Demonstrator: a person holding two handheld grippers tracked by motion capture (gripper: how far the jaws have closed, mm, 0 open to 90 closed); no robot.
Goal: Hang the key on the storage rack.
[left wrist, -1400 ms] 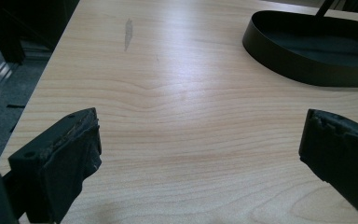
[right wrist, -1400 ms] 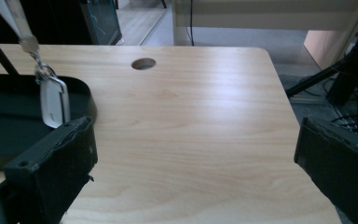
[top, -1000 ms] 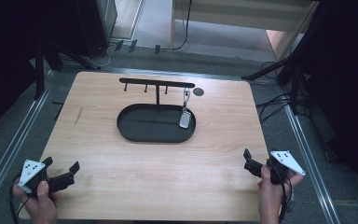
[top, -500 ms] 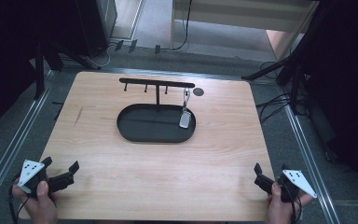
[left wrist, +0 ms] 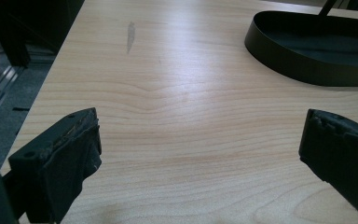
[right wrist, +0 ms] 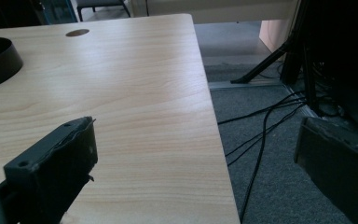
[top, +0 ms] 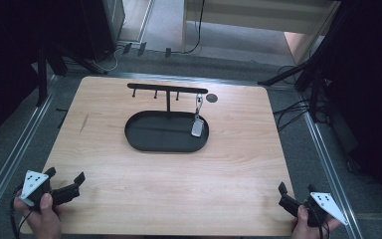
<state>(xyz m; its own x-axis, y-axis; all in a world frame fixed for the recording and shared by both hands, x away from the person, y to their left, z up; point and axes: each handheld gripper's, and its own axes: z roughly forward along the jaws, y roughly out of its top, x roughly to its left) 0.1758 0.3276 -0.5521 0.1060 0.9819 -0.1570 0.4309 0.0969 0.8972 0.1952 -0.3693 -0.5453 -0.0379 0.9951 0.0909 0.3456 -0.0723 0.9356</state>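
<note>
The left gripper sits at the near left corner of the wooden table, held in a person's left hand. Its two black jaws are wide apart and there is nothing between them. In the left gripper view, the left gripper has bare wood under it, and the black tray is farther off at the top right. The right gripper is at the near right corner, held in the right hand. Its jaws are wide apart too, and they hold nothing. In the right gripper view, the right gripper hangs over the table's right edge, with one jaw above the wood and the other above the grey floor with its dark cables. In the middle of the table is the oval black tray. A thin black rack with small hooks stands up from it. A small silver tag hangs from the rack's right end, down over the tray. A little dark round spot is on the table just beside that end.
</note>
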